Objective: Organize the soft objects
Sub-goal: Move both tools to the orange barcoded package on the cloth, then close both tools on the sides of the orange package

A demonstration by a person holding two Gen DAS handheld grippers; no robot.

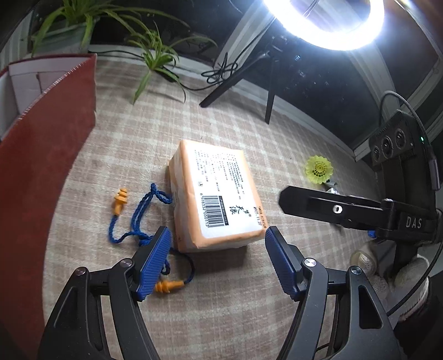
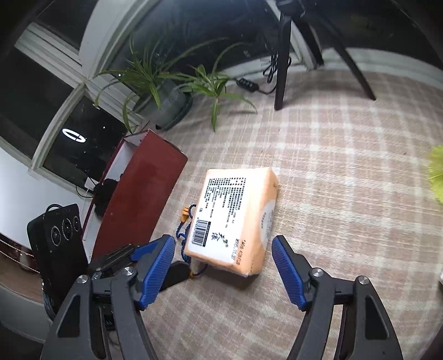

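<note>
My left gripper (image 1: 216, 243) points steeply down with its blue pads spread and empty, just short of the orange tissue pack (image 1: 218, 193) lying mid-tablecloth (image 1: 277, 138). Its white label carries a barcode and small print I cannot read. "DAS" shows on my right gripper (image 2: 223, 254), jaws likewise apart, nothing between them. The corded earplugs (image 1: 138, 218) lie beside the pack, toward the red box (image 1: 55, 133).

Premises appear domestic, likely a home room arranged for filming. A checked cloth (image 1: 221, 116) covers the desk beside a dark window (image 2: 83, 144). Potted spider plants (image 2: 166, 83) stand at the sill. A lit ring light (image 1: 324, 25) on a tripod (image 2: 282, 55) overlooks it, cable trailing.
</note>
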